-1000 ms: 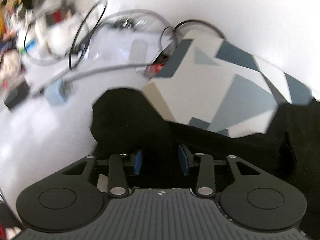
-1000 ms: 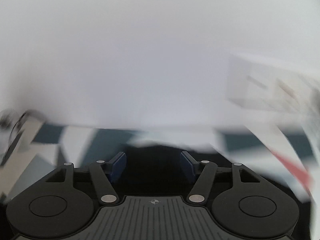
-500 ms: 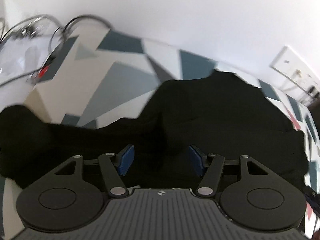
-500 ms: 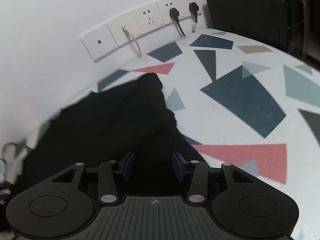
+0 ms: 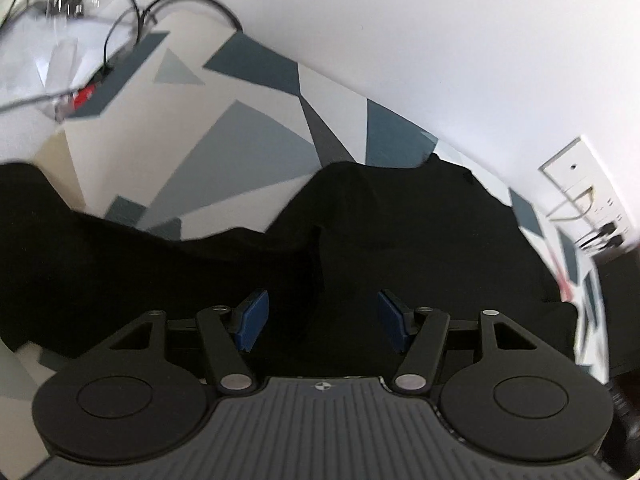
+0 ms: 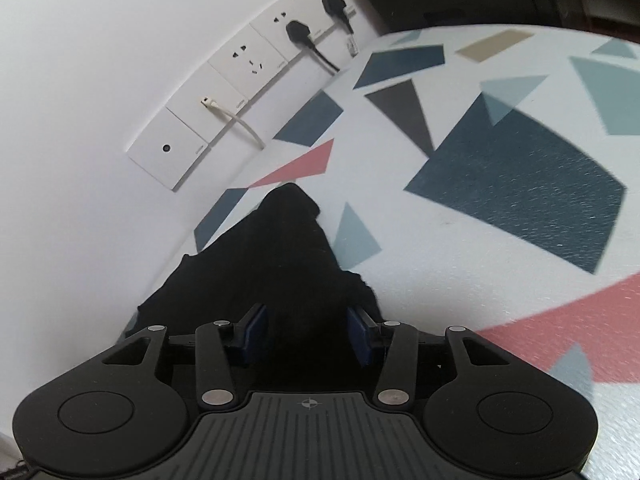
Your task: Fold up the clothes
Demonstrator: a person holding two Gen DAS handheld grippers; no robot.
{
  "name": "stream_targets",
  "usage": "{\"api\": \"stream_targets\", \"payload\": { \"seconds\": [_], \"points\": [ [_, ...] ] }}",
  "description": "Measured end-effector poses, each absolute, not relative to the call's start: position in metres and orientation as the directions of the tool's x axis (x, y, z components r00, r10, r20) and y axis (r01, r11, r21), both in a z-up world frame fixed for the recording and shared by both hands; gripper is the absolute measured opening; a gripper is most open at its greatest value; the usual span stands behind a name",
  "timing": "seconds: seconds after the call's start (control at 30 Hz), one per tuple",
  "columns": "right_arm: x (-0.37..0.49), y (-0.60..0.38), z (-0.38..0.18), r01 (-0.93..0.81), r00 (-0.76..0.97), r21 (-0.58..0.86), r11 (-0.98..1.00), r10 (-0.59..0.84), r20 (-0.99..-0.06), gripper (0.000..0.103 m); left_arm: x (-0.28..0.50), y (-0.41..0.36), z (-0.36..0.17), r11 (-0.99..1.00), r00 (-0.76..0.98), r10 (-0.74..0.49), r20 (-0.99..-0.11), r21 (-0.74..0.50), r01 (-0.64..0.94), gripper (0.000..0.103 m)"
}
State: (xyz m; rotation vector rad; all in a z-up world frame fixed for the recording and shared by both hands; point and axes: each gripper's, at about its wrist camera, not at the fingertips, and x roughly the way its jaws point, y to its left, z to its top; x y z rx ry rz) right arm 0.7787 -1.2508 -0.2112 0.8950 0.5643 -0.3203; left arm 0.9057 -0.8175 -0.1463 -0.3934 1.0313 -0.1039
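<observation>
**Black garment spread on patterned tabletop as both tongs close in**

A black garment (image 5: 400, 240) is seen lying rumpled across the tabletop (image 6: 500, 184), along its edge by the wall, w/ one narrow end (image 6: 290, 216) reaching toward the wall sockets (image 6: 248, 64). A sec ago only blurred wall was shown in the right view; now the right tongs (image 6: 307, 330) have been swung down over that narrow end. Their jaws are closing, about a third open, w/ dark cloth between the pads; no pinch can be made out yet. The left tongs (image 5: 322, 322) have been turned from the cluttered end of the tabletop onto the garment's middle, jaws widened to approx. half open, nothing held, cloth just beneath. Judged from this, a grab at two pts is being set up, so no fold is made yet. Loose cables (image 5: 132, 20) are bunched at the far left corner, well apart from the cloth. Plugged leads (image 6: 308, 42) hang by the wall near the garment's tip and could be snagged if that end is lifted toward them.
</observation>
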Motion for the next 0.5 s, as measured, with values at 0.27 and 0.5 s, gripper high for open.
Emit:
{"api": "stream_targets", "payload": {
  "seconds": [0.27,0.5],
  "points": [
    [0.782,-1.250,-0.216,0.460,0.831,0.648,0.607,-0.036,-0.556,0.029,0.908,-0.833,-0.151,0.947,0.511,-0.276,-0.814,-0.322,0.000,0.062],
    [0.789,-1.257,-0.220,0.478,0.817,0.652,0.589,-0.026,-0.576,0.007,0.922,-0.847,-0.154,0.966,0.498,-0.205,-0.843,-0.257,-0.036,0.011]
  ]
}}
